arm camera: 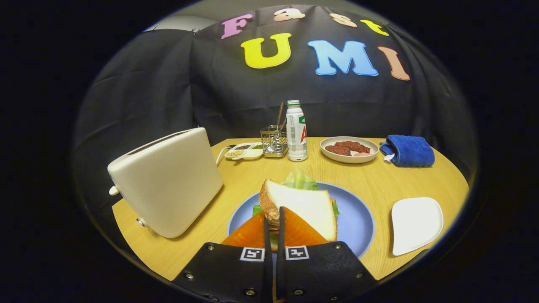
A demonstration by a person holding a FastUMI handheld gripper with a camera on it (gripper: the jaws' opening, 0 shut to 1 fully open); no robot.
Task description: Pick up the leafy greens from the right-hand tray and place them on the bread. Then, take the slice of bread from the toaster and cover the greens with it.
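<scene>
The tongs (273,219) stand with their two fingers drawn almost together, a thin dark slit between them, right at the near edge of the bread slice (305,206). Whether they pinch that edge cannot be told, since the fingers hide the spot where they meet the bread.

The bread slice lies tilted on the blue plate (358,219), its crust side raised toward the toaster (168,181). Under it the leafy greens (300,179) poke out at the far edge, with small bits of green at both sides; most of the greens are covered. Any lower slice is hidden.

The toaster sits on the wooden worktop (379,181) just beside the plate, its slots seen only edge-on. On the plate's other side lies a white tray (416,225). Beyond the plate stand a bottle (296,131), a wire holder (273,141) with utensils, a small divided dish (244,150), a bowl of reddish pieces (348,148) and a folded blue cloth (407,150).
</scene>
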